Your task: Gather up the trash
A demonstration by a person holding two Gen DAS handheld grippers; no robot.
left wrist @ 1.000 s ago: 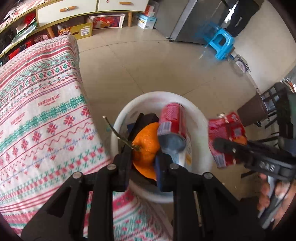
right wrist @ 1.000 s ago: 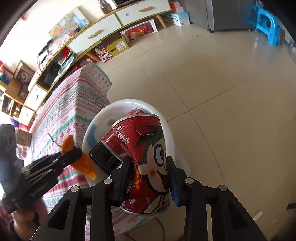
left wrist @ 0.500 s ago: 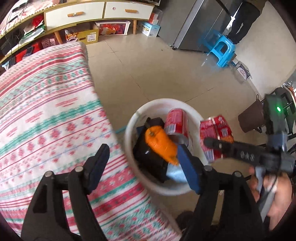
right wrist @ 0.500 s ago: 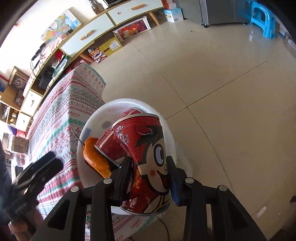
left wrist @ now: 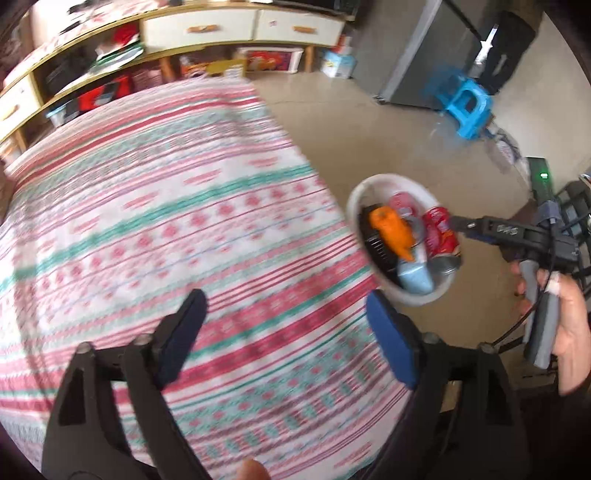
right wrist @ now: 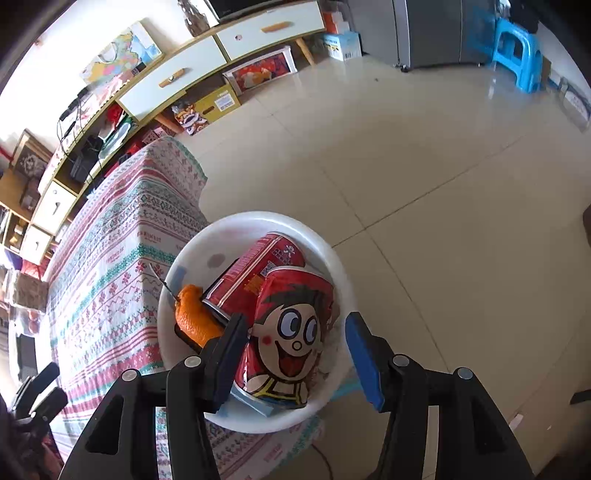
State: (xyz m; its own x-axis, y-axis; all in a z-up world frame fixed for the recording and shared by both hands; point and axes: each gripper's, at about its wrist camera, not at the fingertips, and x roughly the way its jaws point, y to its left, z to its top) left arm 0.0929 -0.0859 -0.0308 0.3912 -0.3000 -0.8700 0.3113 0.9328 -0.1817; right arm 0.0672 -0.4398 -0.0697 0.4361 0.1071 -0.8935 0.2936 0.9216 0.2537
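Note:
A white round bin (right wrist: 266, 218) stands on the floor against the table's corner. In it lie an orange peel (right wrist: 195, 318), a red can (right wrist: 258, 274) and a crushed red can with a cartoon face (right wrist: 291, 332). My right gripper (right wrist: 295, 352) hovers just over the bin with its jaws opening. The cartoon can sits below and between them, and the right pad is clear of it. My left gripper (left wrist: 288, 332) is over the patterned tablecloth, away from the bin (left wrist: 355, 206), its jaws opening wide with nothing between them. The peel (left wrist: 391, 232) also shows there.
The table (left wrist: 166, 206) wears a red, green and white patterned cloth. A cabinet with drawers (right wrist: 221, 48) and boxes line the far wall. A blue stool (right wrist: 517, 48) and a grey fridge (right wrist: 424, 29) stand on the tiled floor (right wrist: 424, 166). A hand (left wrist: 570, 325) holds the right gripper.
My left gripper let the orange peel fall into the bin, opened wide and drew back over the table. My right gripper opened and the cartoon can dropped into the bin.

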